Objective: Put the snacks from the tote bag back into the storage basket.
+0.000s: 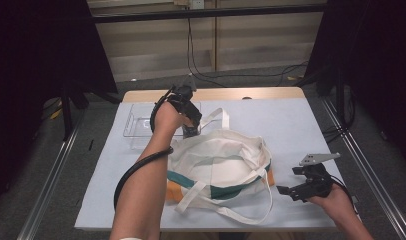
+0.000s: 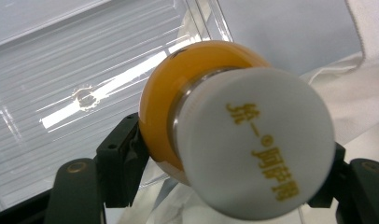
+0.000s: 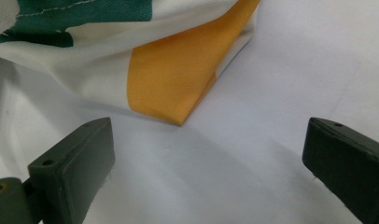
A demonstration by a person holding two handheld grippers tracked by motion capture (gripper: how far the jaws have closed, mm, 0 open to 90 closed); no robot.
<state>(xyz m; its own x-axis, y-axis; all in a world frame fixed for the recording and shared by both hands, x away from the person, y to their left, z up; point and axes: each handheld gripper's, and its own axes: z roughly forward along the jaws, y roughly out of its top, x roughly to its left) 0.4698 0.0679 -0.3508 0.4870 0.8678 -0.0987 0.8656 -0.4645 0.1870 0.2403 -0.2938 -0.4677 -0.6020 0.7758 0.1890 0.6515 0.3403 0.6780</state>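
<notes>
Left hand-held gripper (image 2: 234,163) clamps a glossy, round orange bottle (image 2: 178,98), white-capped.

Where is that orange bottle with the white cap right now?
The orange bottle with the white cap is clamped in the left gripper, at the far left of the table between the clear plastic tray and the white cloth tote bag.

Orange bottle (image 2: 178,88) with white printed cap, clamped over the clear tray's edge.

Wooden bench (image 1: 271,93) under pale blue cloth cover (image 1: 291,125), clear ribbed plastic tray (image 1: 136,125), white tote bag with green and orange patches (image 1: 221,165)
</notes>
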